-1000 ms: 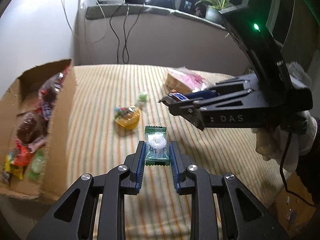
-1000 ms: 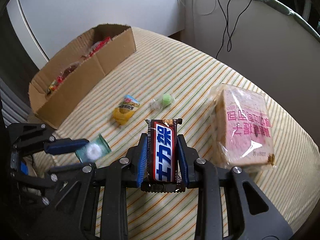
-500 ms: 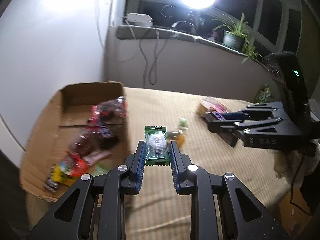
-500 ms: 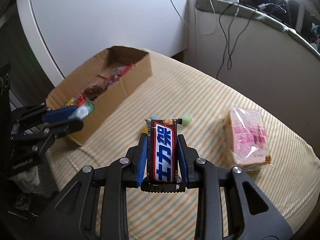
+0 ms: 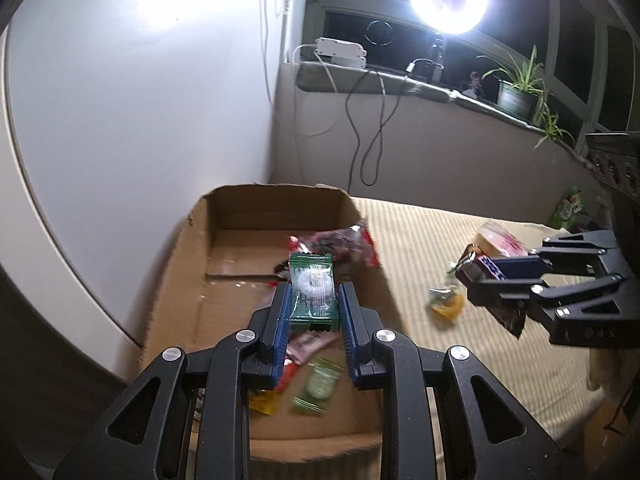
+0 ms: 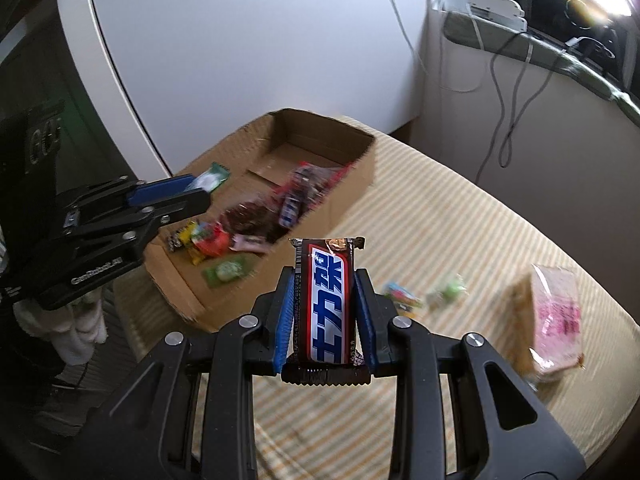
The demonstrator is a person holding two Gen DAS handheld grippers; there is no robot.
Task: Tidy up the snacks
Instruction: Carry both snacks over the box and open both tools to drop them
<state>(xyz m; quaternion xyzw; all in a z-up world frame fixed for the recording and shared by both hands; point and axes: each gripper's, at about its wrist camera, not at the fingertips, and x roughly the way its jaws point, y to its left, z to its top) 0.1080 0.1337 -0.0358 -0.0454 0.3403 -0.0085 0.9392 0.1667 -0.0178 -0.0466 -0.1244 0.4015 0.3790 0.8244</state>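
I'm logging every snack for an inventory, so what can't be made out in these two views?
- Snacks in the box: motion-blurred in both views; left gripper covers some in the left view.
- Loose sweets on the bed: blurred, labels unreadable.
- Green sweet: print too small.
- Pink packet: blurred text.
- Chocolate bar: its lower end hidden behind the right gripper fingers.

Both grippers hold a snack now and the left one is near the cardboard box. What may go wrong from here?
1. The left gripper holds the green candy above the cardboard box; released close to a wall, it might fall outside.
2. The right gripper grips only the lower part of the chocolate bar, so it may tilt or slip on the way.
3. If both arms approach the box together, the grippers might collide.
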